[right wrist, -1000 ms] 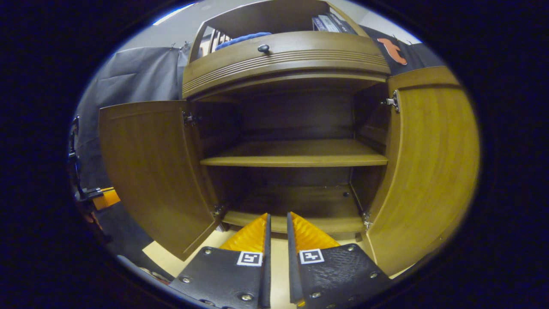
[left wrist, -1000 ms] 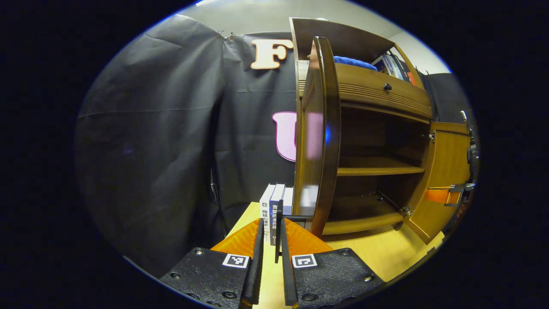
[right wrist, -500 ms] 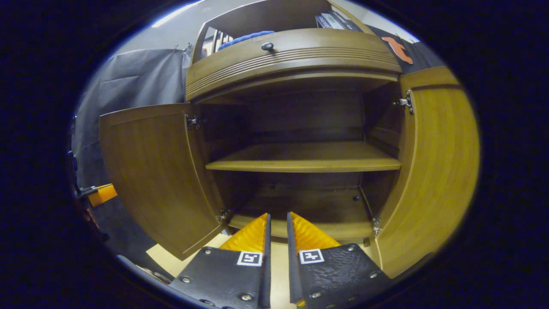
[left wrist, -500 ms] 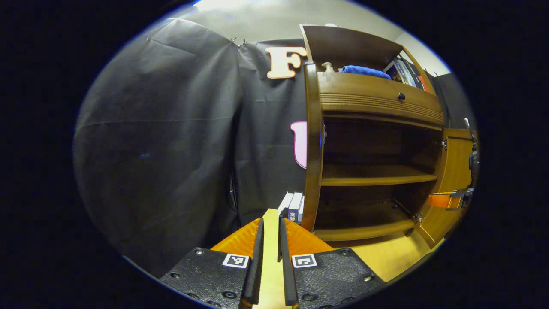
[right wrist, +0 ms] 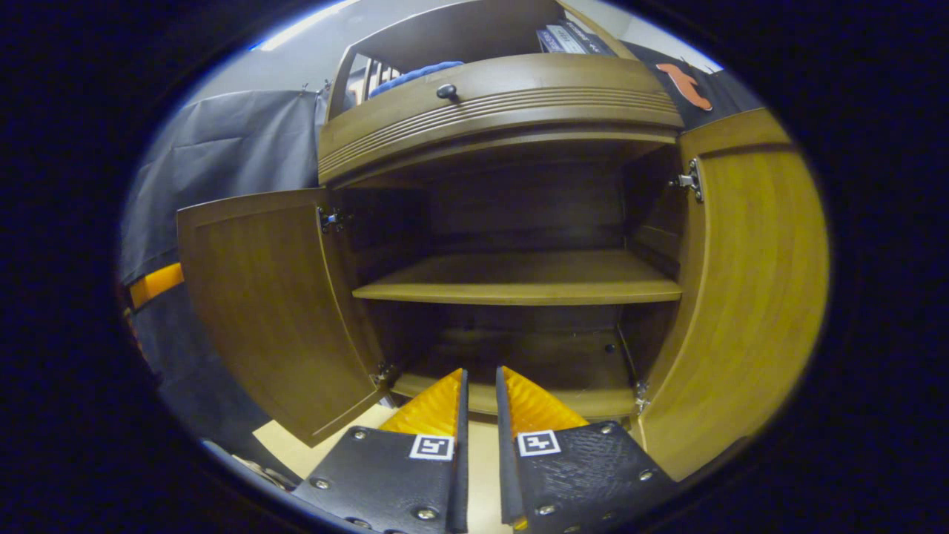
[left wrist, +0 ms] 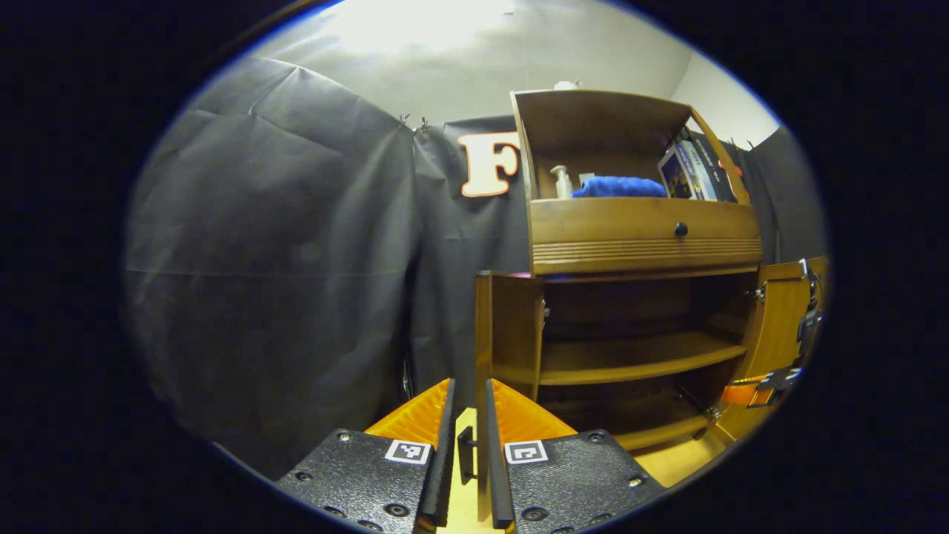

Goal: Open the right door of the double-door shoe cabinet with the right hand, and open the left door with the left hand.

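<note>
The wooden shoe cabinet [left wrist: 645, 237] stands with both doors swung out. Its left door [left wrist: 515, 326] shows its inner face and runs edge-on down to my left gripper [left wrist: 467, 386]. That gripper is shut on the door's thin black handle [left wrist: 465, 452], which sits between the fingers. The right door [left wrist: 778, 326] is wide open at the far right, with my right gripper's orange part [left wrist: 749, 391] beside it. In the right gripper view, my right gripper [right wrist: 480, 374] is shut on nothing and faces the bare shelf [right wrist: 519, 278], between the left door [right wrist: 267, 304] and the right door [right wrist: 749, 282].
A drawer with a black knob [left wrist: 680, 229] sits above the doors. The open top shelf holds a blue cloth [left wrist: 619, 187], a small bottle [left wrist: 562, 182] and leaning books [left wrist: 693, 170]. The cabinet rests on a light wooden tabletop [left wrist: 667, 460].
The left door has swung farther open with my left gripper on its handle, and the left gripper view now faces the cabinet front. The right gripper has barely moved.
</note>
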`<state>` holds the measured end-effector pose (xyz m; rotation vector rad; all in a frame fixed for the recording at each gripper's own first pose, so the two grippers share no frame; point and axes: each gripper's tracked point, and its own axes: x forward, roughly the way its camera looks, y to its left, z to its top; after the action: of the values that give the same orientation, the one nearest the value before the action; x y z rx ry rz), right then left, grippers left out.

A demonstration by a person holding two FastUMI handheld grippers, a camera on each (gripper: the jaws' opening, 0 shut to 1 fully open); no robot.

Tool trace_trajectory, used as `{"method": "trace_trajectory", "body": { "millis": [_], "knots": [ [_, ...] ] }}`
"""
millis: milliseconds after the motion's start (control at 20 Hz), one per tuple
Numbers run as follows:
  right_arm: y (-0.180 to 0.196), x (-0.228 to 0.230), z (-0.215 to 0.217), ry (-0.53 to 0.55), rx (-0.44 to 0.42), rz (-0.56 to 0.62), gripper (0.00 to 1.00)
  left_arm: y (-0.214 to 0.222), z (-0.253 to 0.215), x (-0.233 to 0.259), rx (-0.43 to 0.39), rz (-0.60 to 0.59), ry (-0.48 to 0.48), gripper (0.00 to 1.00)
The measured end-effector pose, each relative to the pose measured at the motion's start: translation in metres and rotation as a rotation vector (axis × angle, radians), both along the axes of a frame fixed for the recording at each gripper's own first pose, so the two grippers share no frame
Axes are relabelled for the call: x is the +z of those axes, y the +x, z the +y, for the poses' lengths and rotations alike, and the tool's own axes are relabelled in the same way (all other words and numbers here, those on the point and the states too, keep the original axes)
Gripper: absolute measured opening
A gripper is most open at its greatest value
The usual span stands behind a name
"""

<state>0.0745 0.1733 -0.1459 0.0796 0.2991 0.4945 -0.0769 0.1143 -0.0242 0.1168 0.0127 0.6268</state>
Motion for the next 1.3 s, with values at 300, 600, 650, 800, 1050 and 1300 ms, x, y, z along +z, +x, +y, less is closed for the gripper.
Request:
{"method": "trace_trajectory", "body": {
  "millis": [300,600,650,800,1050,1300],
  "knots": [
    [0.002,0.029,-0.028,0.015,-0.041,-0.055,0.17,0.030,-0.042,0.005,-0.087,-0.009,-0.003,0.22],
    [-0.005,0.061,-0.059,0.029,-0.105,-0.117,0.17,0.061,-0.071,-0.007,-0.187,-0.007,-0.057,0.15],
    [-0.007,0.065,-0.064,0.028,-0.117,-0.126,0.17,0.067,-0.076,-0.009,-0.202,-0.005,-0.061,0.15],
    [-0.012,0.078,-0.075,0.027,-0.151,-0.149,0.17,0.085,-0.090,-0.015,-0.255,0.003,-0.070,0.15],
    [-0.020,0.094,-0.090,0.018,-0.206,-0.188,0.17,0.110,-0.111,-0.019,-0.347,0.006,-0.080,0.23],
    [-0.031,0.107,-0.097,0.018,-0.252,-0.216,0.17,0.131,-0.124,-0.025,-0.421,0.016,-0.094,0.23]
  ]
}}
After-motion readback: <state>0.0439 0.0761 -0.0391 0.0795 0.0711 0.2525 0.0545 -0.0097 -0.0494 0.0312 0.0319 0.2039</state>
